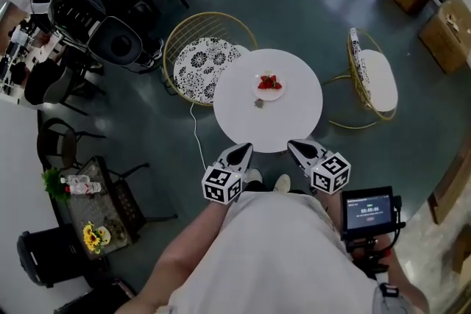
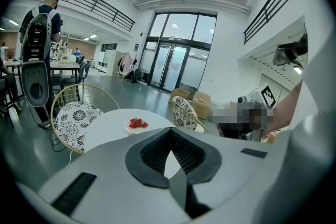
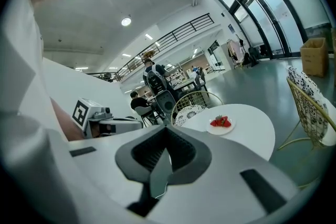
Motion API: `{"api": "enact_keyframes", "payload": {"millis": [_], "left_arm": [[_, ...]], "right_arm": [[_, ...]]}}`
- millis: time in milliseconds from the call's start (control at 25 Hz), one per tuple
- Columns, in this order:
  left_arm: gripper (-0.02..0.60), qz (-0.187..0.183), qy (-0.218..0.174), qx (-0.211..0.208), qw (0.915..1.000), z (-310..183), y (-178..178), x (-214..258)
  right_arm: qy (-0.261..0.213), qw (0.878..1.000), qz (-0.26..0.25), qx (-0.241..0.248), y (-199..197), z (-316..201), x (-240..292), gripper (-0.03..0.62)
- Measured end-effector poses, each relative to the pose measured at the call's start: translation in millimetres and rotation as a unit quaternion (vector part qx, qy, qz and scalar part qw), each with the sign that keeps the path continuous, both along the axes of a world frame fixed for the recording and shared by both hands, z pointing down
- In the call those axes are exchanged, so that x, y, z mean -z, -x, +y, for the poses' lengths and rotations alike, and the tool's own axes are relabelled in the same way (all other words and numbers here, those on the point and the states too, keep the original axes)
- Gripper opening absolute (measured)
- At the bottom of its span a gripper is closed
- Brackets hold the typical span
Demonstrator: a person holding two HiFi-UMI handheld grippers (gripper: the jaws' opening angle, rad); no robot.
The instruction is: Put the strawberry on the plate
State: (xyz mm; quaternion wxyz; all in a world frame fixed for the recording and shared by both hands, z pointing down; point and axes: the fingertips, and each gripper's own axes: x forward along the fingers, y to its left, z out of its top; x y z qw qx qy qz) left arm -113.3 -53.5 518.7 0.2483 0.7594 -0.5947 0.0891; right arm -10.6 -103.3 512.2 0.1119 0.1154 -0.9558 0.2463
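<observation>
Nearest in the head view is the person's pale shirt (image 1: pixel 272 254), with a small screen device (image 1: pixel 368 211) at its right. Just beyond, the left gripper (image 1: pixel 243 149) and right gripper (image 1: pixel 296 146) are held side by side at the near edge of a round white counter (image 1: pixel 302 110). The fingers of each are seen pressed together to a point, with nothing carried. Farther across the counter a plate (image 1: pixel 270 93) is set, with red strawberries (image 1: pixel 268 81) piled on it. A small dark item (image 1: pixel 259 104) lies on the counter just beside the plate; what it is cannot be told. One wire chair (image 1: pixel 202 59) is placed at the counter's far left.

In the left gripper view, the fingers (image 2: pixel 152 153) are clenched on nothing, their tips meeting. Past them the strawberries (image 2: pixel 138 123) are seen on the plate (image 2: pixel 137 128), well apart from the gripper.

In the right gripper view, the fingers (image 3: pixel 185 152) are likewise closed and empty. The plate (image 3: pixel 220 128) with its strawberries (image 3: pixel 220 121) is seen beyond them on the counter (image 3: pixel 254 131).

No strawberry is being carried and fruit already lies on the plate, so the placing is judged either done or not yet begun again. If the dark item is a strawberry, a reach across the counter would be called for. The fingers would have to be released over it, closed gently so that soft fruit is not crushed, and lifted over the plate's rim.
</observation>
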Motion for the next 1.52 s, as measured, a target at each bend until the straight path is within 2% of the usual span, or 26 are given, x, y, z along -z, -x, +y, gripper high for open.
{"api": "enact_keyframes", "payload": {"millis": [400, 640, 880, 1520], "left_arm": [[0.006, 0.000, 0.015, -0.008, 0.9999, -17, 7, -6], [0.006, -0.004, 0.027, -0.017, 0.9995, -59, 25, -34], [0.006, -0.001, 0.039, -0.029, 0.9988, -75, 31, -43], [0.006, -0.003, 0.067, -0.072, 0.9952, -99, 37, -51]], "right_arm": [[0.011, 1.000, 0.000, -0.008, 5, -18, -3, 0.006], [0.019, 1.000, 0.005, -0.014, 18, -53, -26, 0.006], [0.023, 0.999, 0.014, -0.023, 22, -68, -27, 0.006], [0.040, 0.998, 0.032, -0.047, 28, -82, -23, 0.006]]}}
